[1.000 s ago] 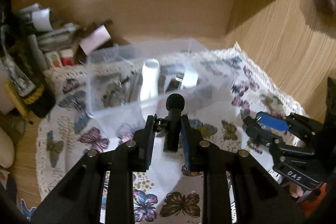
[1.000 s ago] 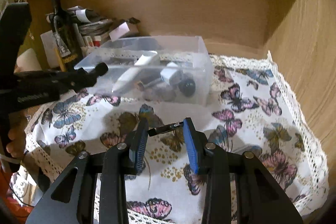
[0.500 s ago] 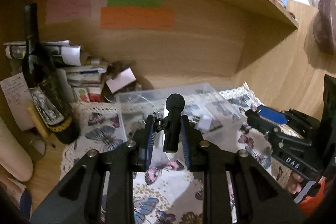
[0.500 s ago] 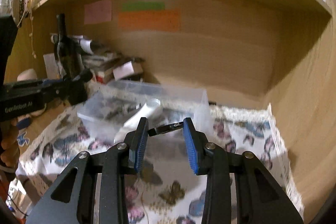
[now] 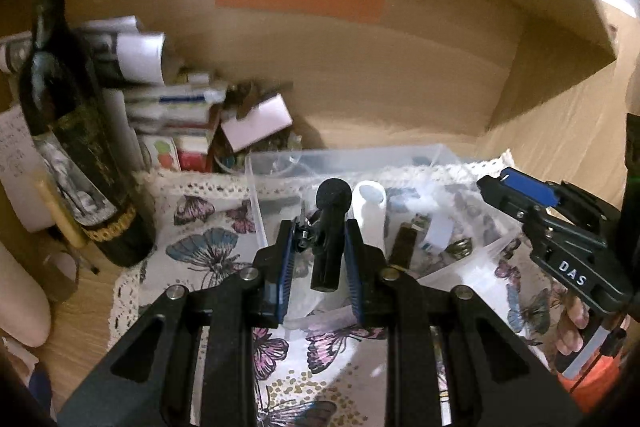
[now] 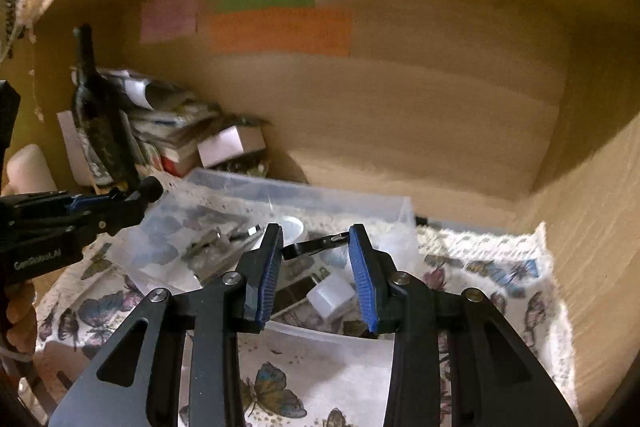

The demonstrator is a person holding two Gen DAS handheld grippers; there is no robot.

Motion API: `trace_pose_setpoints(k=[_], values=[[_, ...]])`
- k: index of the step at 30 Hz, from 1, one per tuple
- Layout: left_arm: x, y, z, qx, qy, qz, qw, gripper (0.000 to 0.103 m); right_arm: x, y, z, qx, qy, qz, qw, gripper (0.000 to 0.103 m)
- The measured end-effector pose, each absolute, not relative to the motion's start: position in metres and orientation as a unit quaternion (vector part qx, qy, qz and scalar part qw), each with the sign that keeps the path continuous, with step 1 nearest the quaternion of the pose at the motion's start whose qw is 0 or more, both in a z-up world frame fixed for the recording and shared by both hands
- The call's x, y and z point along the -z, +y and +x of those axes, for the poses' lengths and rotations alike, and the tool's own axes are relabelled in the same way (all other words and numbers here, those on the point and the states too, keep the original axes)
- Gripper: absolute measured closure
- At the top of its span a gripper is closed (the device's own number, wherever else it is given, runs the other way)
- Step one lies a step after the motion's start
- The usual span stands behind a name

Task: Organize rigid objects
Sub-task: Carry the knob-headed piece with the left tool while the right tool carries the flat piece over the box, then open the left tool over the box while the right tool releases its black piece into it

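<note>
A clear plastic bin [image 5: 280,163] [image 6: 360,203] stands on the butterfly cloth and holds several small objects, among them a white tube [image 5: 370,215] and a white block [image 6: 330,293]. My left gripper [image 5: 320,251] is shut on a small black microphone [image 5: 330,227] with a foam head, held just in front of the bin. It also shows at the left of the right wrist view [image 6: 132,205]. My right gripper [image 6: 316,271] is shut on a small dark metal clip [image 6: 316,246], held above the bin's near side. The right gripper also shows in the left wrist view [image 5: 532,195].
A dark wine bottle [image 5: 76,131] [image 6: 100,123] stands at the left, with stacked boxes and papers [image 5: 176,107] behind it. A wooden back wall [image 6: 400,107] with coloured notes and a side wall at the right close in the shelf. The butterfly cloth [image 6: 500,287] covers the surface.
Both grippers have moved forward and lowered toward the bin, which now lies close under the fingertips. Both still hold their objects.
</note>
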State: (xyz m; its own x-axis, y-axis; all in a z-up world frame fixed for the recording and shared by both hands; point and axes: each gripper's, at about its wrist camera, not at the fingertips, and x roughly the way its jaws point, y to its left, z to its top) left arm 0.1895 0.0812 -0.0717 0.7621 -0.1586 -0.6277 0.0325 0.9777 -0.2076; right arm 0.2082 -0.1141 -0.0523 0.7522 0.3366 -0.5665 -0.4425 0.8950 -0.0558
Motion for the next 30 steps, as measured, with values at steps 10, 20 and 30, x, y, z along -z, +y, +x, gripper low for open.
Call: trace_pose_setpoints(k=[10, 20, 30], values=[[0.095, 0.067, 0.207, 0.064, 0.383, -0.071, 0.919, 0.079, 0.082, -0.109, 0.230, -0.213, 0.344, -0.092, 0.910, 0.071], [0.081, 0.063, 0.193, 0.060, 0.364, -0.061, 0.927, 0.071, 0.065, -0.105, 0.211, -0.225, 0.313, -0.111, 0.916, 0.063], [0.031, 0.060, 0.140, 0.052, 0.286, -0.056, 0.955, 0.063, 0.021, -0.118, 0.159, -0.231, 0.250, -0.094, 0.936, 0.058]])
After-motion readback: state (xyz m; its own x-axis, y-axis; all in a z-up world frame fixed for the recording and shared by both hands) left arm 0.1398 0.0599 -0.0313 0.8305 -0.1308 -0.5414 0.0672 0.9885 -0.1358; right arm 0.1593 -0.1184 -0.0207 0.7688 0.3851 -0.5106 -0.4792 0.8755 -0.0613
